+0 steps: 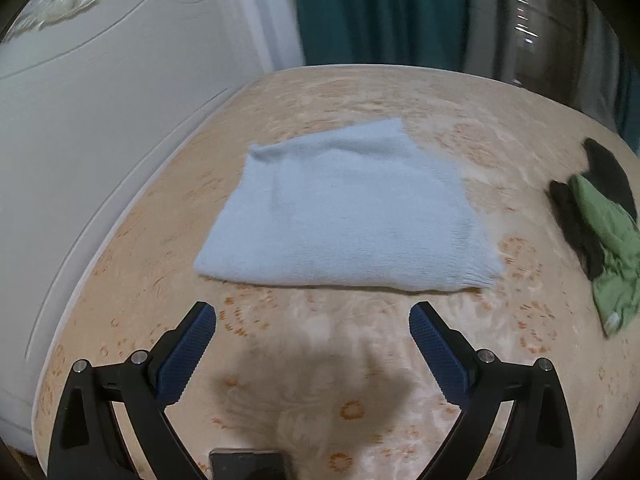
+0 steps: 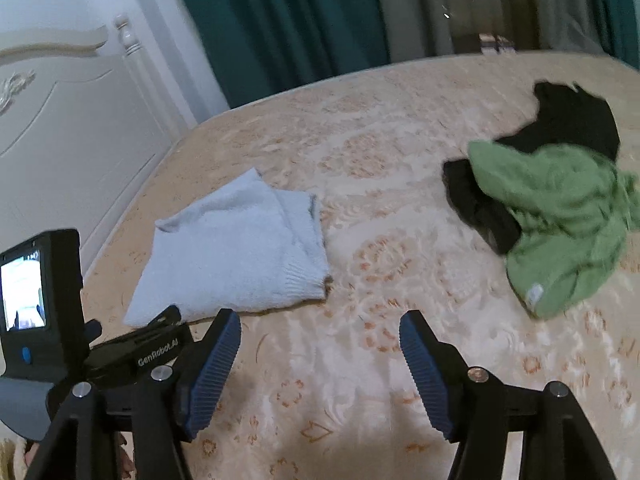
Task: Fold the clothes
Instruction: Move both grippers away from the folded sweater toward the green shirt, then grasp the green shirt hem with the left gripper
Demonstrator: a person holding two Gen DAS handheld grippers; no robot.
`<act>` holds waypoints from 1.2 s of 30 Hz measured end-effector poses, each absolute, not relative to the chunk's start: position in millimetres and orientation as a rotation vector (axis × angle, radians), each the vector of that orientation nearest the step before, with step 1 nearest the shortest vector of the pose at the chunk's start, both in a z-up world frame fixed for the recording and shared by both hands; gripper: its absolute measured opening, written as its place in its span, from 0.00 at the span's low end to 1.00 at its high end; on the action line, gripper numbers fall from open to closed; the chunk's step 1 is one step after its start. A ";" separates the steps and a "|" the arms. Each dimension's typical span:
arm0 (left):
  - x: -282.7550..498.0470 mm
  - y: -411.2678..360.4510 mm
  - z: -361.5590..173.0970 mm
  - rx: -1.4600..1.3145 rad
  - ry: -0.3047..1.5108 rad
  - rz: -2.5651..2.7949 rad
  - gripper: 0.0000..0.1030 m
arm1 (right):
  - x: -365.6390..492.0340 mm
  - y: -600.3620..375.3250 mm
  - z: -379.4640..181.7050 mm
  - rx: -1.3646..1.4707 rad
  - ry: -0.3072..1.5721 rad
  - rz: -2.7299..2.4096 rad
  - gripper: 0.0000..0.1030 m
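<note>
Across the whole lower frame, bed [image 1: 360, 92]: a cream cover with orange floral rings, carrying all the clothes.
Upper left, headboard [image 1: 100, 120]: white, carved, running along the bed's left edge.
Top centre, curtain [image 1: 380, 8]: dark teal, hanging behind the bed.
Centre of the left wrist view, blue sweater [image 1: 340, 216]: pale blue knit, folded into a flat, roughly rectangular shape; it lies just above the left gripper's tips, apart from them. In the right wrist view it sits left of centre, above and to the left of the right gripper.
Right edge, green garment [image 2: 560, 216]: crumpled, unfolded, draped over a black garment [image 2: 568, 120]; both well apart from the sweater and to the upper right of the right gripper.
Bottom centre, left gripper [image 1: 312, 320]: blue pads spread wide, nothing between them, over bare bed cover.
Bottom centre, right gripper [image 2: 320, 332]: pads parted, empty, clear of every garment; the left gripper's body and small screen show at the lower left of its view.
</note>
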State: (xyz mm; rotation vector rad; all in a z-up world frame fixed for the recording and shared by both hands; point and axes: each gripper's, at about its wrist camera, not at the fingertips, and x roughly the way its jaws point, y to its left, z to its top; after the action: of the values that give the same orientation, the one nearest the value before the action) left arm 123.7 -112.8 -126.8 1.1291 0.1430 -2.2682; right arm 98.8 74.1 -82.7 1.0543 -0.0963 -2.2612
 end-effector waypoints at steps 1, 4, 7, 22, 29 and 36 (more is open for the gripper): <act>119.3 -107.3 -126.6 1.143 0.140 -2.296 0.97 | 96.6 78.8 -85.9 1.070 -0.119 -2.266 0.67; 101.0 -96.6 -131.0 1.200 0.143 -2.351 0.97 | 88.5 95.8 -95.3 1.116 -0.197 -2.295 0.67; 61.5 -67.7 -144.6 1.319 0.141 -2.447 0.97 | 78.7 122.9 -109.5 1.179 -0.296 -2.343 0.67; -86.3 179.4 -217.1 1.764 -0.219 -2.688 0.83 | 54.5 285.3 -145.5 1.482 -0.746 -2.666 0.67; -61.9 200.7 -209.9 1.934 -0.216 -2.742 0.07 | 67.5 311.6 -155.0 1.542 -0.840 -2.664 0.67; -53.4 177.2 -184.2 1.862 -0.190 -2.770 0.07 | 73.3 310.4 -151.5 1.504 -0.898 -2.613 0.67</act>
State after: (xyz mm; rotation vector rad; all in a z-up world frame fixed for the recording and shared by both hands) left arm -53.4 177.2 -184.2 1.8620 -0.1903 -2.7697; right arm 73.3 310.4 -151.5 1.5042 -0.8984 -2.6135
